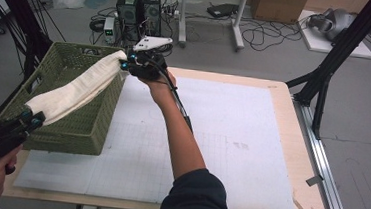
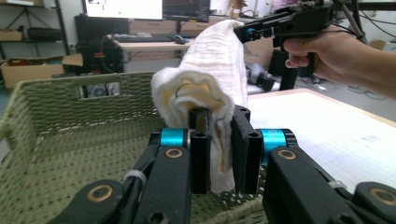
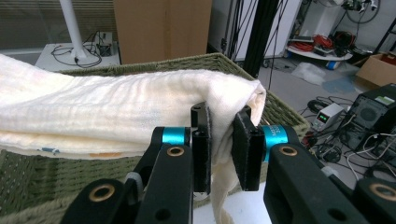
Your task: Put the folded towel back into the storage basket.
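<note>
A folded cream towel [image 1: 77, 88] is stretched between my two grippers above a green woven basket [image 1: 87, 127] at the table's left. My left gripper [image 1: 31, 118] is shut on the towel's near end, over the basket's front left corner. In the left gripper view the towel [image 2: 212, 70] rises from between my left gripper's [image 2: 220, 154] jaws toward the right gripper [image 2: 247, 33]. My right gripper [image 1: 126, 62] is shut on the far end, above the basket's far right corner. In the right gripper view the cloth [image 3: 116, 114] is pinched between my right gripper's [image 3: 221, 149] pads, the basket rim [image 3: 205, 59] behind it.
The basket stands on a white gridded mat [image 1: 231, 138] over a wooden table [image 1: 299, 158]. Black frame legs [image 1: 326, 75] stand off the table's right side. Computer towers [image 1: 138, 10] and cables lie on the floor beyond.
</note>
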`<move>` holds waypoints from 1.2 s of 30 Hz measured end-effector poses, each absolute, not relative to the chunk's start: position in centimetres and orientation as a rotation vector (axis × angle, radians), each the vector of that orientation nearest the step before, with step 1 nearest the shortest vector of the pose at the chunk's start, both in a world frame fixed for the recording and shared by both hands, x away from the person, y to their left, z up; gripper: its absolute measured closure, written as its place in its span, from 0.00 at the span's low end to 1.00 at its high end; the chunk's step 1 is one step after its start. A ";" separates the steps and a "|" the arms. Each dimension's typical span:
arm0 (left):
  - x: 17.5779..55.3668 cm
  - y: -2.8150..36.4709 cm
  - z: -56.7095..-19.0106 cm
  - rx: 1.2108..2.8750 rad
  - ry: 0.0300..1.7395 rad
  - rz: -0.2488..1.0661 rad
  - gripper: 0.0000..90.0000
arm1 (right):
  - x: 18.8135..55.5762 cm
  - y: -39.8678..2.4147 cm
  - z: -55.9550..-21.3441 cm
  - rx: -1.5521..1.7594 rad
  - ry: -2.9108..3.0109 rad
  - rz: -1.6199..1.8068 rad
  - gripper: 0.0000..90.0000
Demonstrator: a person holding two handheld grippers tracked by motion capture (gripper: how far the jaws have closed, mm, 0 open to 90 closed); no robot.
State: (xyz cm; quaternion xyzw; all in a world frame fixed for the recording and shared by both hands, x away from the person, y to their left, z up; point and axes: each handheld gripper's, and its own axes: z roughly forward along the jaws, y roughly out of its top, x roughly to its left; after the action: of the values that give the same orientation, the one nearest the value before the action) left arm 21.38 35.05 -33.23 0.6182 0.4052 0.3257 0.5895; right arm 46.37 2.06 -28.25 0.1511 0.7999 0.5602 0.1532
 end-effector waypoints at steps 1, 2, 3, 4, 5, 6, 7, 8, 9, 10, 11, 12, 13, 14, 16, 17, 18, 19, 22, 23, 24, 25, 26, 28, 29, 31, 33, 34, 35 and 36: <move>21.4 35.2 -33.2 1.433 0.949 0.760 0.88 | 46.5 2.4 -28.2 0.442 2.301 1.602 0.88; 21.4 35.3 -33.2 1.432 0.954 0.761 0.88 | 46.6 2.8 -28.2 0.436 2.305 1.597 0.88; 21.5 35.5 -33.3 1.425 0.960 0.763 0.88 | 46.7 3.1 -28.2 0.432 2.304 1.597 0.88; 21.5 35.6 -33.3 1.421 0.969 0.765 0.88 | 46.8 3.4 -28.1 0.423 2.305 1.597 0.88; 21.5 35.8 -33.4 1.418 0.980 0.765 0.88 | 46.9 3.8 -28.0 0.418 2.305 1.598 0.88; 21.6 36.0 -33.4 1.413 0.991 0.764 0.88 | 47.0 4.1 -27.9 0.424 2.309 1.595 0.88; 21.7 36.1 -33.5 1.412 0.999 0.766 0.88 | 47.1 4.5 -27.9 0.419 2.313 1.595 0.88; 21.7 36.2 -33.5 1.410 1.003 0.766 0.88 | 47.2 4.8 -27.9 0.422 2.317 1.587 0.88; 21.8 36.3 -33.5 1.411 1.008 0.769 0.88 | 47.3 5.1 -27.9 0.426 2.323 1.587 0.88; 21.8 36.3 -33.5 1.414 1.010 0.773 0.88 | 47.5 5.4 -27.9 0.426 2.325 1.582 0.88; 21.9 36.4 -33.6 1.418 1.011 0.775 0.88 | 47.6 5.7 -27.9 0.427 2.327 1.580 0.88; 21.9 36.4 -33.6 1.417 1.014 0.778 0.88 | 47.7 6.0 -28.0 0.426 2.324 1.576 0.88; 21.9 36.5 -33.6 1.418 1.018 0.781 0.88 | 47.8 6.2 -28.0 0.432 2.329 1.572 0.88; 21.9 36.6 -33.6 1.414 1.024 0.785 0.88 | 47.9 6.5 -28.0 0.441 2.332 1.568 0.88; 21.8 36.9 -33.7 1.414 1.037 0.796 0.88 | 48.1 7.0 -28.1 0.444 2.338 1.557 0.88; 21.7 37.0 -33.7 1.414 1.042 0.801 0.88 | 48.2 7.3 -28.2 0.447 2.343 1.554 0.88; 21.6 37.2 -33.7 1.412 1.049 0.808 0.88 | 48.3 7.6 -28.3 0.444 2.343 1.546 0.88; 21.6 37.3 -33.7 1.412 1.053 0.811 0.88 | 48.3 7.9 -28.3 0.442 2.349 1.546 0.88; 21.4 37.7 -33.8 1.408 1.064 0.818 0.88 | 48.4 8.6 -28.3 0.437 2.353 1.541 0.88; 21.3 37.8 -33.8 1.406 1.066 0.823 0.88 | 48.4 8.8 -28.3 0.446 2.356 1.537 0.88; 21.3 37.9 -33.8 1.405 1.068 0.826 0.88 | 48.5 9.0 -28.3 0.438 2.355 1.535 0.88; 21.3 38.0 -33.8 1.401 1.072 0.828 0.88 | 48.5 9.2 -28.3 0.443 2.357 1.535 0.88; 21.2 38.1 -33.8 1.403 1.072 0.831 0.88 | 48.5 9.4 -28.3 0.442 2.354 1.536 0.88; 21.2 38.3 -33.8 1.402 1.076 0.837 0.88 | 48.6 9.6 -28.3 0.454 2.352 1.536 0.88; 21.2 38.3 -33.8 1.400 1.079 0.841 0.88 | 48.6 9.8 -28.4 0.454 2.350 1.532 0.88; 21.3 38.5 -33.8 1.399 1.083 0.845 0.88 | 48.6 10.0 -28.5 0.462 2.349 1.535 0.88; 21.3 38.7 -33.8 1.404 1.090 0.851 0.88 | 48.7 10.2 -28.6 0.466 2.345 1.531 0.88; 21.4 38.7 -33.8 1.408 1.095 0.855 0.88 | 48.7 10.3 -28.6 0.475 2.348 1.527 0.88; 21.4 38.8 -33.9 1.411 1.101 0.857 0.87 | 48.7 10.4 -28.7 0.471 2.347 1.524 0.88; 21.5 38.9 -33.9 1.414 1.107 0.857 0.87 | 48.8 10.5 -28.7 0.472 2.345 1.525 0.88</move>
State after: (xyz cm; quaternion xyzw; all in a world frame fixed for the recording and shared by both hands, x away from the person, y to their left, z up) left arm 21.51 38.89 -33.92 0.5960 0.4665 0.3612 0.5447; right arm 48.77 10.54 -28.74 0.1643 0.8171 0.5312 0.1521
